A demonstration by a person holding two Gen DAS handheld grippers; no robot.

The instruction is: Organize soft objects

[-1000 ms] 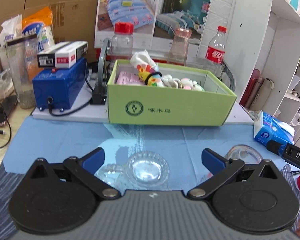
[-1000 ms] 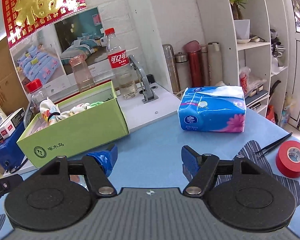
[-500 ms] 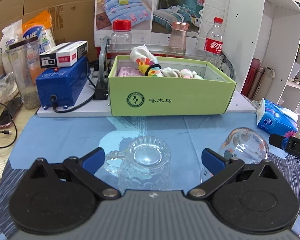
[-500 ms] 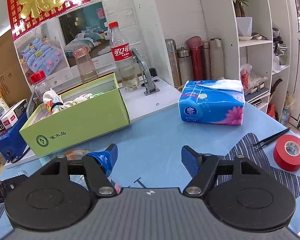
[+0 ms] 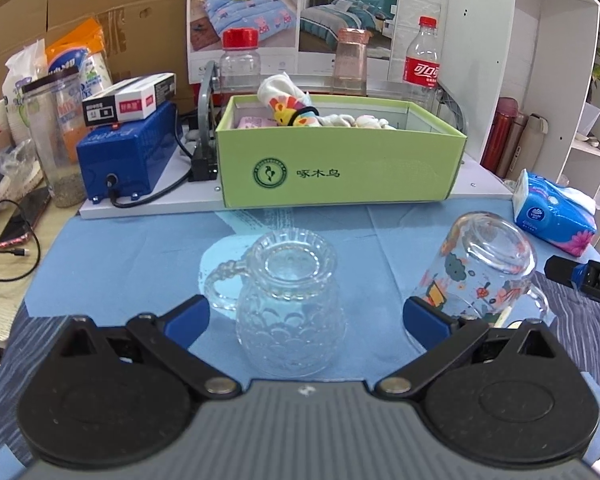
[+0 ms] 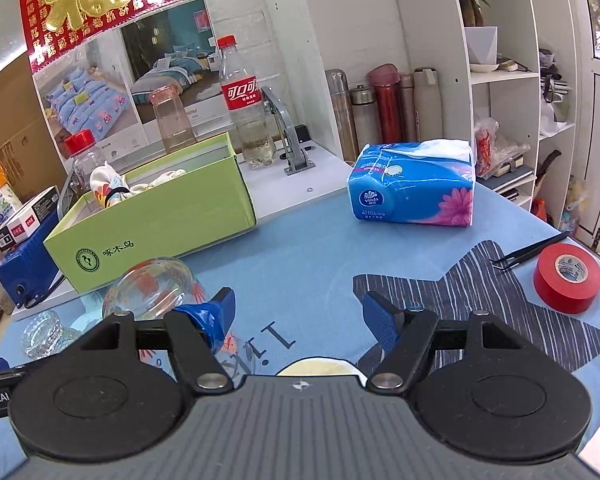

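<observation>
Soft items, rolled patterned socks and pale cloth pieces [image 5: 300, 114], lie inside green cardboard box [image 5: 340, 176] at rear of blue tablecloth [image 6: 308, 240].
No loose soft item visible on cloth; sorting judged largely done.
Left gripper [image 5: 305, 314]: jaws wide apart, nothing gripped; inverted clear glass mug [image 5: 290, 300] stands between fingers, untouched.
Right gripper [image 6: 296, 316]: jaws apart, empty.
Painted glass cup [image 5: 480, 272] upside down, beside mug.
Pale object at right view's lower edge: unidentifiable.

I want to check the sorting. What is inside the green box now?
Inside the green box lie rolled socks, one colourful, and a pink item. The front wall hides whatever lies lower.
</observation>
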